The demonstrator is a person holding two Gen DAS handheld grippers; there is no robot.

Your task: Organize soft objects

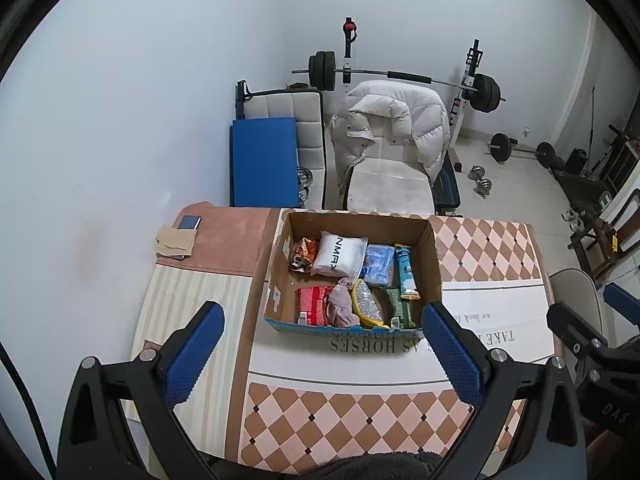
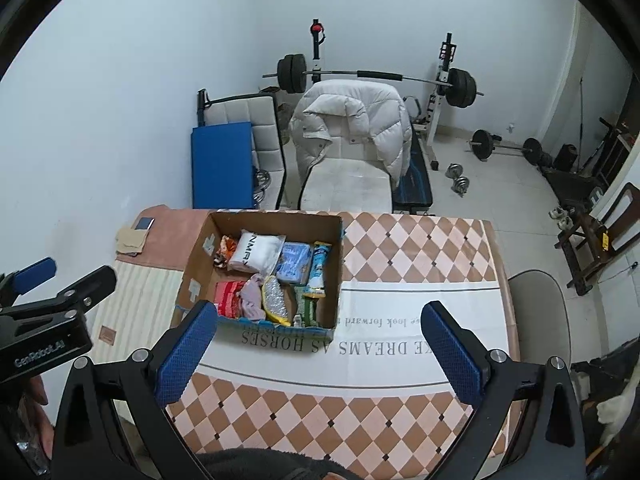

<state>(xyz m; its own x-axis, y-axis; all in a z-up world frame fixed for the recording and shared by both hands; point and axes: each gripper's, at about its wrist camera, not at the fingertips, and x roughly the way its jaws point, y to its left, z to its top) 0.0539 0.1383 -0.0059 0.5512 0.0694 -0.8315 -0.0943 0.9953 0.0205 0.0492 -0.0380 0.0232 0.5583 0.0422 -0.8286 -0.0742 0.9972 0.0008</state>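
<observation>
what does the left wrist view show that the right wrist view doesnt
Only the left wrist view shows the right gripper at its right edge. Only the right wrist view shows the left gripper at its left edge and the fuller tablecloth lettering. Both share the cardboard box of soft items, the white pouch, phone and jacket-draped chair.

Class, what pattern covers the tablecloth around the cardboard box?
The tablecloth shows brown and peach diamond checks, clearest in the right wrist view, beside the cardboard box.
</observation>
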